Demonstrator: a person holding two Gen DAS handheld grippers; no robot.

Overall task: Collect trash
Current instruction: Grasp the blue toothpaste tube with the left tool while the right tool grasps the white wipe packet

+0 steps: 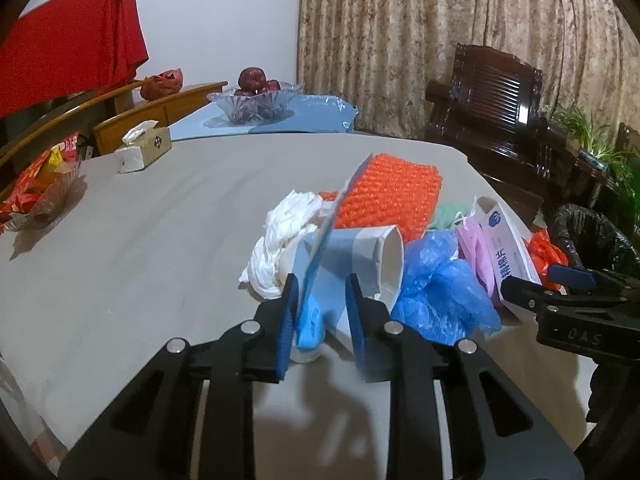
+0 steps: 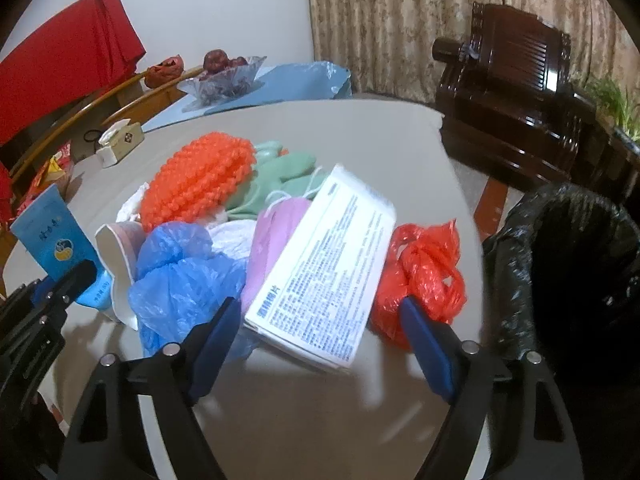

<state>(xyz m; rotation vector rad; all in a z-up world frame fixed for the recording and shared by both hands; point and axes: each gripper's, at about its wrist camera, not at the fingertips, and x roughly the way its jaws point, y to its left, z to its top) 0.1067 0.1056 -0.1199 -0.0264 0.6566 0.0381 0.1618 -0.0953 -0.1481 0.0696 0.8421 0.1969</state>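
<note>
Nearest, the left gripper [image 1: 322, 312] has its jaws clenched on a blue card [image 1: 316, 256] standing upright beside a paper cup [image 1: 380, 260]. The right gripper [image 2: 320, 340] has its jaws released, wide around a white box [image 2: 324, 272], not touching it. Beyond lie a blue bag [image 2: 180, 272], a red bag [image 2: 424, 276] and orange wrap [image 2: 200, 180] on the tabletop [image 1: 140, 240]. A black-lined bin [image 2: 568, 272] stands just beside the tabletop.

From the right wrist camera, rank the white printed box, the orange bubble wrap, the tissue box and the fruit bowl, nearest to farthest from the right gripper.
1. White printed box: between the open fingers of the right gripper.
2. Orange bubble wrap: mid-table, left of centre.
3. Tissue box: far left of the table.
4. Fruit bowl: at the back, on blue plastic.
</note>
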